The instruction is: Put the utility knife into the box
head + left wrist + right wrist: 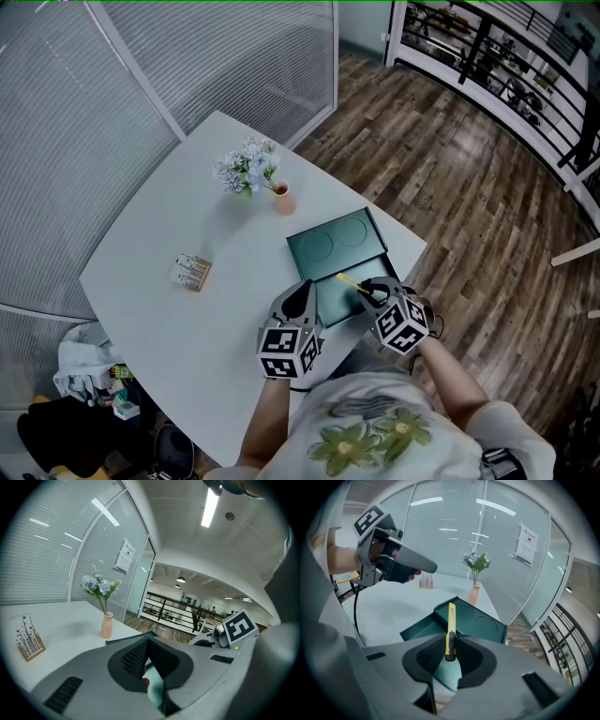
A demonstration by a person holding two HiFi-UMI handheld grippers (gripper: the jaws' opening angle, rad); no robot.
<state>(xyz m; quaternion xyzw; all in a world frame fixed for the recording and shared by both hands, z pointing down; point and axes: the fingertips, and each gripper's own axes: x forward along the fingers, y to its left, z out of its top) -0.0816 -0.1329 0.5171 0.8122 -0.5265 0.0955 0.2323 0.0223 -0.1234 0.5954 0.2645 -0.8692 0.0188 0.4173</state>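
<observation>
Since utility knife (451, 620) is likely light, stiff, slick plastic, right gripper (451, 641) pinching its rear end suffices, frame centre above box (419, 627); left gripper (147, 641) jaws together.

Top (375, 441): we are wearing white short sleeves with a green flower print.
Left gripper (302, 292): we are seeing a grey shell, a black-and-white marker cube (286, 352) and a black cable (355, 616).
Right gripper (373, 291): we are seeing a grey shell and dark ribbed pads (429, 660).
</observation>
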